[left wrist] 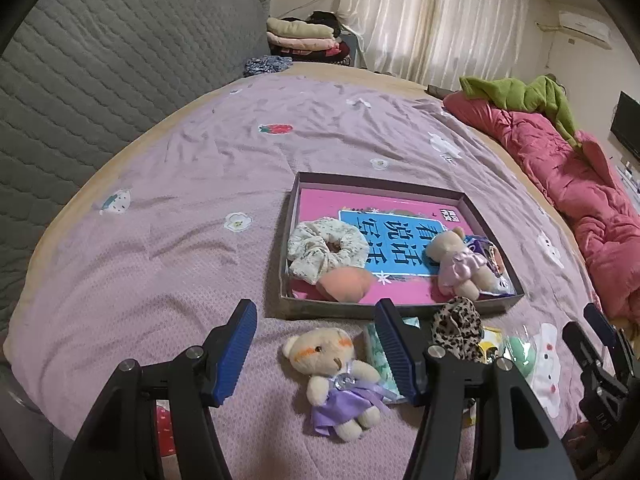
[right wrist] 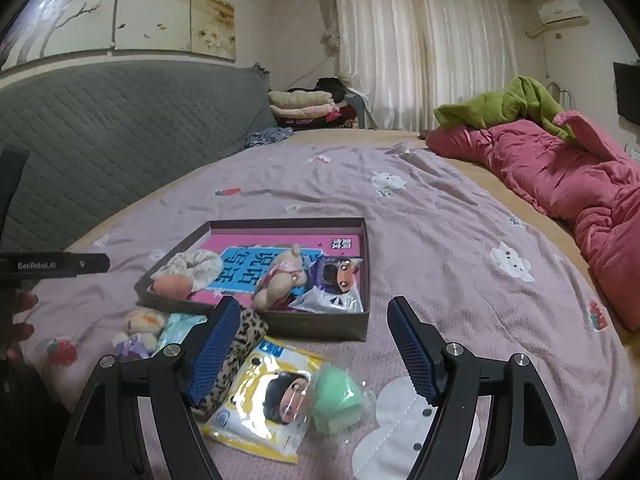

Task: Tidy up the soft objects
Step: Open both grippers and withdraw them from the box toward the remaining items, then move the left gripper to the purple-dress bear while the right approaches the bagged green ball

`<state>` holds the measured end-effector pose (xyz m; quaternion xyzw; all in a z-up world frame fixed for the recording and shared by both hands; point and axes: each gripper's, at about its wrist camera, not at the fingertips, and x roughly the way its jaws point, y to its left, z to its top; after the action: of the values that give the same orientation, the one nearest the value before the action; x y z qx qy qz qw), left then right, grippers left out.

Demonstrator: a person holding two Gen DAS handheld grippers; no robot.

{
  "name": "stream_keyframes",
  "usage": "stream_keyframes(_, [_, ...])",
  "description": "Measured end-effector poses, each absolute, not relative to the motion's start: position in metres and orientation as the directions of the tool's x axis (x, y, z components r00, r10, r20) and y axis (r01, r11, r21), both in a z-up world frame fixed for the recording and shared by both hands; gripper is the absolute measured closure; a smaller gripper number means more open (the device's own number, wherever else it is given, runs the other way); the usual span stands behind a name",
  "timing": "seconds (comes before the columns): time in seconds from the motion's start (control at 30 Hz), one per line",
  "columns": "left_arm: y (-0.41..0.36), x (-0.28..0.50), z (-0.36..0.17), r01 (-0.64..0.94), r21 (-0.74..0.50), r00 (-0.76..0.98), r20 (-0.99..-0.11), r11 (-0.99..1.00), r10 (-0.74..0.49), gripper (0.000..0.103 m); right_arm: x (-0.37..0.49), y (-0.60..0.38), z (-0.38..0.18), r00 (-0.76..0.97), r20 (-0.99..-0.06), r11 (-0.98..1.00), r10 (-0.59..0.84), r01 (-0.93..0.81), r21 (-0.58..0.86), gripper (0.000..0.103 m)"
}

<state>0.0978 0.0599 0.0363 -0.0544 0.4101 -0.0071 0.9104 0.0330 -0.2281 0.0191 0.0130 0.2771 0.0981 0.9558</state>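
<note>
A shallow dark cardboard box (left wrist: 404, 307) sits on a lilac waffle-textured bedspread (left wrist: 168, 240). Inside lie a frilly floral scrunchie (left wrist: 326, 249), a smooth peach sponge (left wrist: 347, 286) and a plush bear in a pink dress (left wrist: 460, 264). The left gripper (left wrist: 316, 344), ribbed blue pads wide apart and holding nothing, hovers above a fuzzy bear in a purple dress (left wrist: 340, 380). The right gripper (right wrist: 312, 344), also wide open and empty, hovers over a glossy yellow packet (right wrist: 266, 400), a mint-green sponge (right wrist: 336, 398) and a leopard-print scrunchie (right wrist: 240, 344).

Pink quilt (right wrist: 568, 176) under green blanket (right wrist: 504, 104); folded clothes (right wrist: 304, 106) near curtains (right wrist: 420, 40).
</note>
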Motion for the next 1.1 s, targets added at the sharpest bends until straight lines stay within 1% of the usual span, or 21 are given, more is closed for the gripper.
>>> stream_keyframes(0.37, [0.057, 0.077, 0.052, -0.003, -0.108, 0.674, -0.735, 0.994, -0.077, 0.042, 0.017, -0.223, 0.020, 0.804, -0.561, 0.979, 0.198, -0.187, 0.077, 0.026])
stream_keyframes(0.67, [0.058, 0.066, 0.047, 0.007, -0.122, 0.657, -0.748, 0.992, -0.096, 0.042, 0.004, -0.218, 0.022, 0.790, -0.579, 0.978, 0.200, -0.194, 0.073, 0.026])
stream_keyframes(0.93, [0.054, 0.060, 0.028, 0.015, -0.165, 0.613, -0.778, 0.986, -0.139, 0.042, -0.002, -0.221, 0.015, 0.769, -0.609, 0.980, 0.192, -0.183, 0.078, 0.026])
stream_keyframes(1.1, [0.050, 0.059, 0.007, 0.012, -0.152, 0.574, -0.808, 0.988, -0.131, 0.042, -0.002, -0.223, 0.008, 0.759, -0.623, 0.981, 0.188, -0.176, 0.082, 0.026])
